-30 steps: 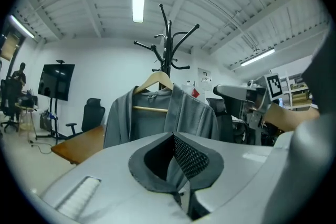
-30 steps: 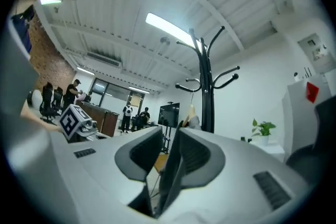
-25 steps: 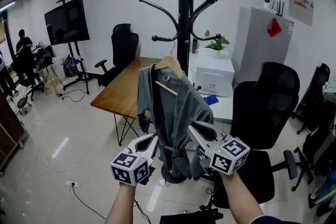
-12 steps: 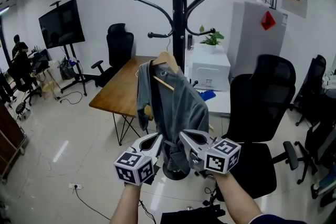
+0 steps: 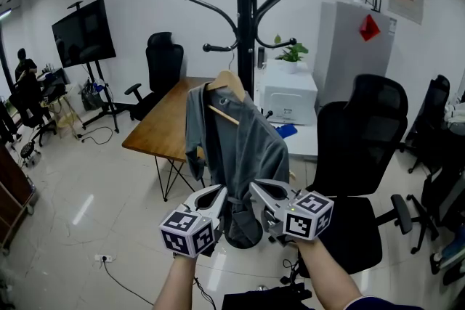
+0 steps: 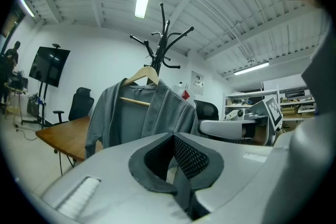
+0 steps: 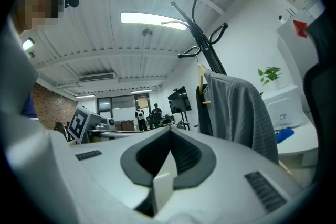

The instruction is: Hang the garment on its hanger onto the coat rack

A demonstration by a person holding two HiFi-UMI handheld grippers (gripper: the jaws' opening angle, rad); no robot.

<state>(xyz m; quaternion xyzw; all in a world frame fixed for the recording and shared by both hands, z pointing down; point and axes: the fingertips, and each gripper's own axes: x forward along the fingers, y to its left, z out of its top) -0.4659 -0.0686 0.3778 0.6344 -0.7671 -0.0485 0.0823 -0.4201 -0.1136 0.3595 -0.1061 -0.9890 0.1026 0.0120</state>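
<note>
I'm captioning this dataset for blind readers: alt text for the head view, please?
A grey garment on a wooden hanger hangs before a black coat rack; below it, the left hand-held gripper and right hand-held gripper are shut.

Both forearms rise from the bottom centre, left gripper [image 5: 216,192] and right gripper [image 5: 256,187] side by side, pointing level, jaws pressed together on both.
</note>
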